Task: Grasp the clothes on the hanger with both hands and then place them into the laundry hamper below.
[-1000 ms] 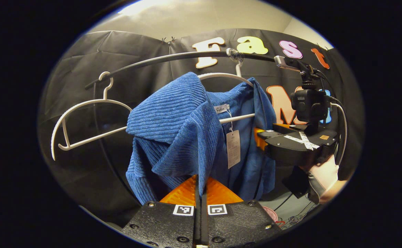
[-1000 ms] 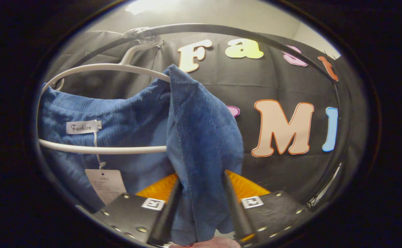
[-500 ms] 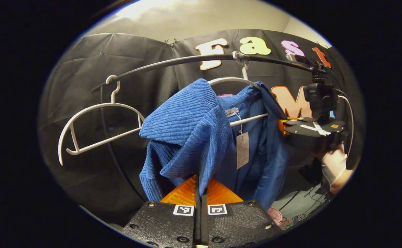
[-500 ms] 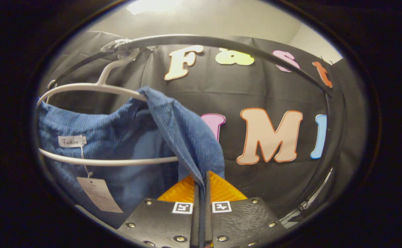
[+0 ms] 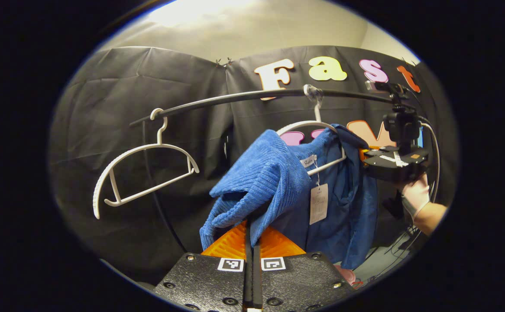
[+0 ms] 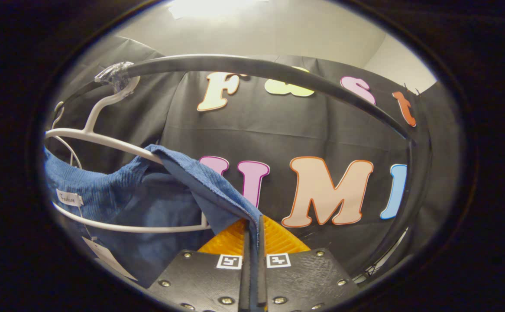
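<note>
A blue ribbed sweater (image 5: 270,177) with a paper tag hangs partly on a white hanger (image 5: 309,126) under a black rail (image 5: 235,97). My left gripper (image 5: 251,227) is shut on the sweater's left shoulder, which is pulled off the hanger toward me. In the right gripper view the sweater (image 6: 118,195) stretches from the hanger (image 6: 105,141) down to my right gripper (image 6: 252,223), shut on its right edge. The right gripper (image 5: 393,160), held by a hand, also appears at the far right of the left gripper view. The hamper is hidden.
An empty white hanger (image 5: 144,173) hangs on the rail to the left of the sweater. The rail (image 6: 278,73) curves overhead and down a black post (image 6: 412,195) on the right. Cables and a pink object (image 5: 347,275) lie on the floor below.
Both grippers have pulled back from the rail, drawing the sweater outward and stretching it. The right gripper went from open around the sweater's edge to shut on it.
</note>
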A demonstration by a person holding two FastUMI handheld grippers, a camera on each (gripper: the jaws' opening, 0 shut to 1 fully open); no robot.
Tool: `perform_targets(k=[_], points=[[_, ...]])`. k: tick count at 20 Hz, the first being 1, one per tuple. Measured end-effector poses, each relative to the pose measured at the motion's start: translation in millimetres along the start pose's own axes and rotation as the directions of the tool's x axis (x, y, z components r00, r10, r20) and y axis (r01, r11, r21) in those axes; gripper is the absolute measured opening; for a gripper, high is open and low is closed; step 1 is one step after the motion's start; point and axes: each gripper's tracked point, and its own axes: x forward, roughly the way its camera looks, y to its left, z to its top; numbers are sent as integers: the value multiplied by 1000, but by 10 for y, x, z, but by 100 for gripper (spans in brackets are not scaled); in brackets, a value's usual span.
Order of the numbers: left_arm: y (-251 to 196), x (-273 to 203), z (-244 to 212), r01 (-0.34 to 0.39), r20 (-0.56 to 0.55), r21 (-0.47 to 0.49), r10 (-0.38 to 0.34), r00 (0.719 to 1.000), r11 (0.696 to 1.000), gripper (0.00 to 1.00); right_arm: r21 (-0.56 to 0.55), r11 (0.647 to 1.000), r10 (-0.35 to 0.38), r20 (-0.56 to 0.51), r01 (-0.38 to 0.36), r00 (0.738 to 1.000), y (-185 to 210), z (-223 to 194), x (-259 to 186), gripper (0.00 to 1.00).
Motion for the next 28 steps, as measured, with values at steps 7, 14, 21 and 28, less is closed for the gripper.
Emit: perform_targets(k=[7,14,21,28], points=[[127,-196,277,46,-17,-160,-49,999,986,1,-20,1000,-3,51,4,999,-101,191,232,6],[514,-326,725,-33,46,-128,40,998,991,0,-41,999,-21,101,25,995,-131,266,390,6],[1067,-199,847,-165,67,-107,172,983,980,0,-49,998,-20,127,26,992,-151,280,446,6],[1270,142,824,-233,68,-29,234,970,972,2,-53,998,-16,125,23,992,-154,243,449,6]])
